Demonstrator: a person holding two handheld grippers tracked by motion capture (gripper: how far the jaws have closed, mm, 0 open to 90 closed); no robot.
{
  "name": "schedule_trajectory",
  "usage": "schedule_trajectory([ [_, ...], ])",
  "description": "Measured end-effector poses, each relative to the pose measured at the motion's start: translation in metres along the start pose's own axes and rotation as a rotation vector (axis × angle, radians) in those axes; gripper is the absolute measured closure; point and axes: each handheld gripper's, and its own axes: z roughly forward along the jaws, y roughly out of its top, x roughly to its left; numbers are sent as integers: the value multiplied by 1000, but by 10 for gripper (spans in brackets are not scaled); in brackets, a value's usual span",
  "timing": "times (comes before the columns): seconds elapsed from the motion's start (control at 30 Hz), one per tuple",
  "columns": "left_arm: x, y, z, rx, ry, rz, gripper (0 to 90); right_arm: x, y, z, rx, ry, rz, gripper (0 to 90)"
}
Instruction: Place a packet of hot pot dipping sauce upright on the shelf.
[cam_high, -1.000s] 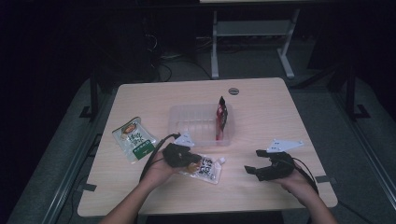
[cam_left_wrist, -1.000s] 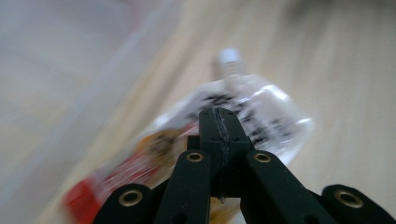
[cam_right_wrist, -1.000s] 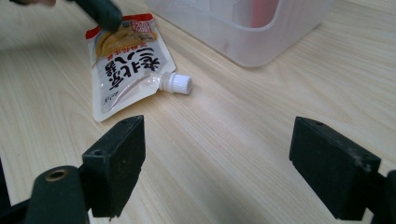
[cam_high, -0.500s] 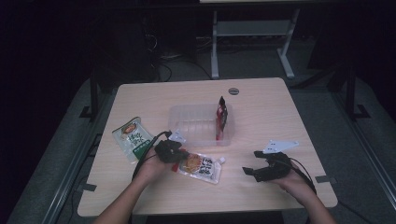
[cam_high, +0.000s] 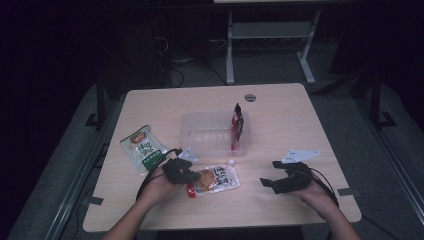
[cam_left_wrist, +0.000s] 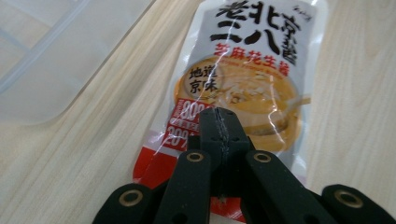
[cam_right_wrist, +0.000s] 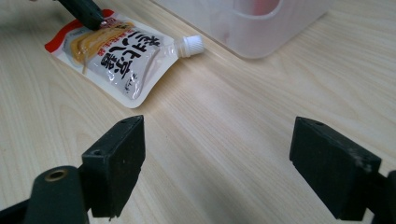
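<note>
A: Where is the sauce pouch (cam_high: 214, 179)?

B: It lies flat on the tabletop (cam_high: 280, 125), just in front of the clear plastic tub (cam_high: 207, 135), its white cap (cam_right_wrist: 192, 43) pointing towards the tub.

A: And the left claw (cam_left_wrist: 218, 122)?

B: Its jaws are pressed fully together, tips over the pouch's red lower end. In the left gripper view nothing sits between them; whether the tips touch the film, I can't tell.

A: The right claw (cam_right_wrist: 217, 163)?

B: Spread wide, nothing in it, low over bare wood, well apart from the pouch.

A: Anything else around?

B: A red packet (cam_high: 237, 125) stands on edge inside the tub at its right end, and a green-and-white packet (cam_high: 143, 148) lies flat to the left, near the left hand (cam_high: 162, 182).
</note>
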Motion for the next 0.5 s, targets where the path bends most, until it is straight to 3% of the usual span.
schedule_trajectory([
  [0.23, -6, 12, -8, -125, -24, 19, 897, 2, 6, 4, 30, 35, 16, 154],
  [0.37, -6, 18, -1, -126, -32, 39, 897, 7, 10, 9, 40, 64, 27, 146],
  [0.4, -7, 19, 3, -132, -39, 19, 897, 8, 11, 10, 39, 69, 19, 143],
  [0.5, -7, 21, 11, -97, -50, 44, 897, 14, 13, 15, 53, 83, 22, 141],
])
